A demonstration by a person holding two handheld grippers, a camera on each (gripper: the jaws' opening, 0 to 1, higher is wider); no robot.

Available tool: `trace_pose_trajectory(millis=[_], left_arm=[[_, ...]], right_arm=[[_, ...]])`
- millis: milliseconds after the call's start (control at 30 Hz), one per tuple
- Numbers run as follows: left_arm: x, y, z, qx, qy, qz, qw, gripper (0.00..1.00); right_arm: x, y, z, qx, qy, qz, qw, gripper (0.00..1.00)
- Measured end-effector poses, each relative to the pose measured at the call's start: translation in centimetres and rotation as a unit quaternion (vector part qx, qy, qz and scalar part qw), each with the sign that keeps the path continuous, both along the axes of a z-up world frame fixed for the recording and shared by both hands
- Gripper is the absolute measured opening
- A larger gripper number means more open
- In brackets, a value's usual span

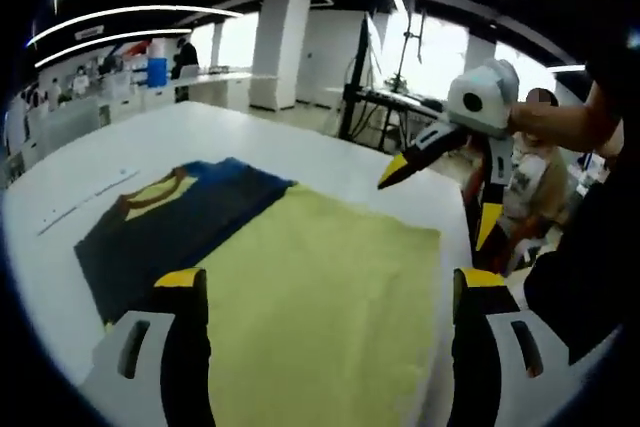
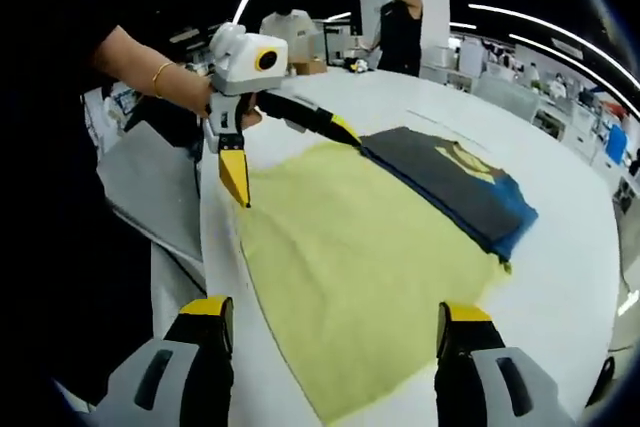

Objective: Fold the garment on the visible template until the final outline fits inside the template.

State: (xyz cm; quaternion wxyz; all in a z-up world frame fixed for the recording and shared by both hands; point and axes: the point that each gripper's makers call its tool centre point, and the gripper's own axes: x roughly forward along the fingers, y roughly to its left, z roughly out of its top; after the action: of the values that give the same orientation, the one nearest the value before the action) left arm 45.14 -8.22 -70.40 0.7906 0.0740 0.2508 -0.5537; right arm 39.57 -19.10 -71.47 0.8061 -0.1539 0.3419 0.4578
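A garment lies flat on the white table (image 1: 200,127). Its large yellow part (image 1: 320,297) is nearest me, and a dark navy part (image 1: 170,237) with a blue band and a yellow neckline lies farther off. My left gripper (image 1: 330,282) hovers open over the yellow part's near edge. My right gripper (image 1: 440,202) hangs open above the garment's right corner. In the right gripper view the yellow part (image 2: 360,247) and the navy part (image 2: 450,187) spread ahead of my open right gripper (image 2: 335,312). The left gripper (image 2: 290,157), held by a hand, is open above the far yellow edge.
Thin tape lines (image 1: 85,202) mark the table left of the garment. A grey cloth (image 2: 150,187) hangs beside the table edge. One person (image 2: 400,17) stands beyond the table, and another sits nearby (image 1: 530,177). A dark stand (image 1: 355,77) rises behind the table.
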Motion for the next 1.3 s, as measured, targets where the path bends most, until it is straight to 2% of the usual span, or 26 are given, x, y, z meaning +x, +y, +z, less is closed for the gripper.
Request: trace_pose_trajectory(millis=[100, 167, 233, 333, 567, 633, 767, 800, 867, 967, 1033, 1067, 1167, 1200, 1233, 1300], left_arm=[[-1.2, 1.4, -0.8, 0.014, 0.009, -0.007, 0.9998, 0.95], [-1.8, 2.6, -1.7, 0.037, 0.008, -0.01, 0.9992, 0.9], [-2.2, 3.4, -1.9, 0.039, 0.01, -0.006, 0.9992, 0.9], [-2.9, 4.2, -2.1, 0.029, 0.03, 0.009, 0.9991, 0.86], [-4.2, 6.4, -3.3, 0.061, 0.021, 0.007, 0.9979, 0.77], [-4.6, 6.8, -3.5, 0.069, 0.019, 0.003, 0.9975, 0.75], [-5.4, 8.0, -3.9, 0.089, 0.015, -0.013, 0.9958, 0.67], [-5.5, 8.8, -4.3, 0.111, 0.006, -0.02, 0.9936, 0.65], [-5.8, 9.3, -4.6, 0.122, 0.002, -0.024, 0.9922, 0.61], [-6.4, 10.6, -5.4, 0.145, 0.011, -0.024, 0.989, 0.54], [-6.6, 11.1, -5.6, 0.155, 0.006, -0.029, 0.9875, 0.51], [-6.6, 11.6, -5.7, 0.17, -0.001, -0.033, 0.9849, 0.5], [-6.6, 12.0, -5.5, 0.172, -0.006, -0.034, 0.9845, 0.46], [-6.5, 12.2, -5.6, 0.179, -0.009, -0.037, 0.983, 0.45], [-6.4, 12.9, -5.9, 0.205, -0.023, -0.045, 0.9775, 0.43], [-6.6, 13.0, -6.0, 0.201, -0.017, -0.047, 0.9784, 0.41]], right_arm=[[-0.3, -0.2, -0.2, -0.009, 0.005, 0.006, 0.9999, 0.76], [-0.5, -0.3, -0.4, -0.017, 0.006, 0.011, 0.9998, 0.74], [-0.7, -0.4, -0.6, -0.025, 0.006, 0.015, 0.9996, 0.71], [-1.1, -0.4, -1.0, -0.034, 0.009, 0.022, 0.9992, 0.67], [-2.2, -0.9, -3.0, -0.077, 0.018, 0.036, 0.9963, 0.56], [-2.7, -1.0, -3.4, -0.085, 0.03, 0.041, 0.995, 0.53], [-3.2, -1.4, -3.6, -0.104, 0.033, 0.054, 0.9925, 0.44], [-3.2, -1.4, -3.6, -0.106, 0.033, 0.055, 0.9923, 0.43], [-3.3, -1.7, -3.9, -0.119, 0.034, 0.058, 0.9907, 0.42], [-3.7, -2.1, -4.2, -0.136, 0.033, 0.069, 0.9877, 0.39], [-3.9, -2.2, -4.4, -0.144, 0.035, 0.076, 0.9861, 0.38], [-4.0, -2.3, -4.5, -0.147, 0.036, 0.078, 0.9854, 0.37], [-4.3, -2.7, -4.8, -0.168, 0.032, 0.093, 0.9809, 0.33], [-4.4, -3.0, -4.9, -0.174, 0.034, 0.095, 0.9796, 0.32], [-4.4, -3.1, -4.9, -0.176, 0.034, 0.095, 0.9791, 0.32], [-4.4, -3.3, -5.0, -0.181, 0.033, 0.098, 0.9781, 0.32]])
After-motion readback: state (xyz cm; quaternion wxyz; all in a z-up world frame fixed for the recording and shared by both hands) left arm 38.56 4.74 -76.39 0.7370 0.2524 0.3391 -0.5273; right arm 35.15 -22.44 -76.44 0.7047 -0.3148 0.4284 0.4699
